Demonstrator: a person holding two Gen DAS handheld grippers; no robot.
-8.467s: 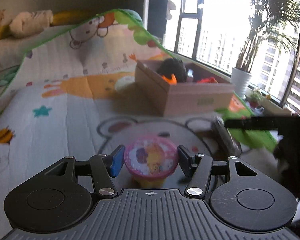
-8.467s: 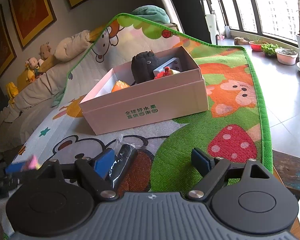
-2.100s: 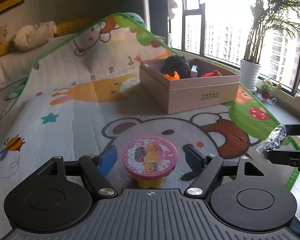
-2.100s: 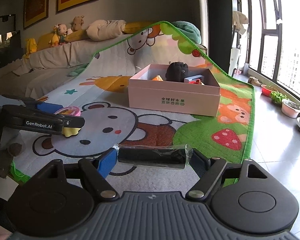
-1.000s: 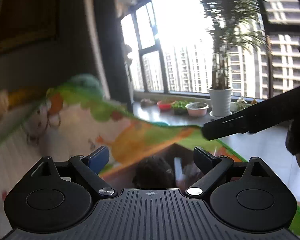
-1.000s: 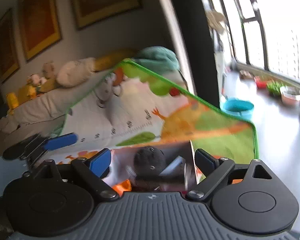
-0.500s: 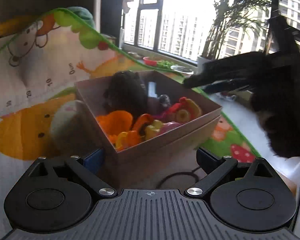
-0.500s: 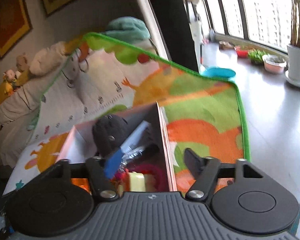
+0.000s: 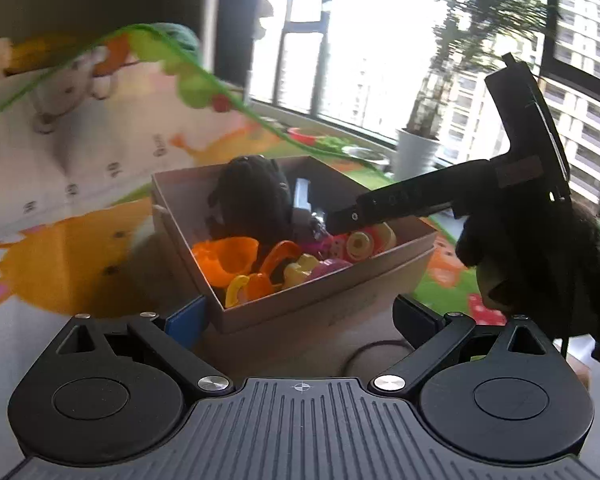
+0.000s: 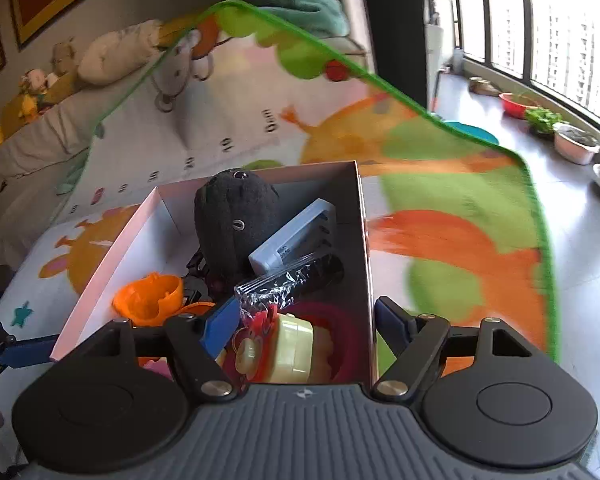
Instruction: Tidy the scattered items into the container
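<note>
The pink cardboard box [image 9: 320, 304] [image 10: 362, 240] holds a black plush [image 10: 232, 220], a grey-blue device [image 10: 296, 236], orange toy pieces [image 9: 228, 256] and a yellow-red toy [image 10: 284, 344]. A black item in a clear wrapper [image 10: 296, 280] lies loose in it, just past my right gripper's left pad [image 10: 220, 326]. My right gripper [image 10: 306, 322] hovers over the box's near right corner with its jaws opening and nothing pressed between them. My left gripper [image 9: 300, 318] is open, with the box's near corner between its fingers. The right gripper's finger [image 9: 380, 204] reaches over the box.
The box stands on a cartoon play mat [image 10: 440, 216] that climbs a sofa with plush toys [image 10: 100, 56]. Bare floor, bowls and a potted plant [image 10: 576, 144] lie along the windows at the right. A gloved hand [image 9: 520, 264] holds the right gripper close beside the left one.
Both grippers came down from above the mat to the box. The wrapped black item left the right jaws and lies in the box. The right jaws narrowed, then widened.
</note>
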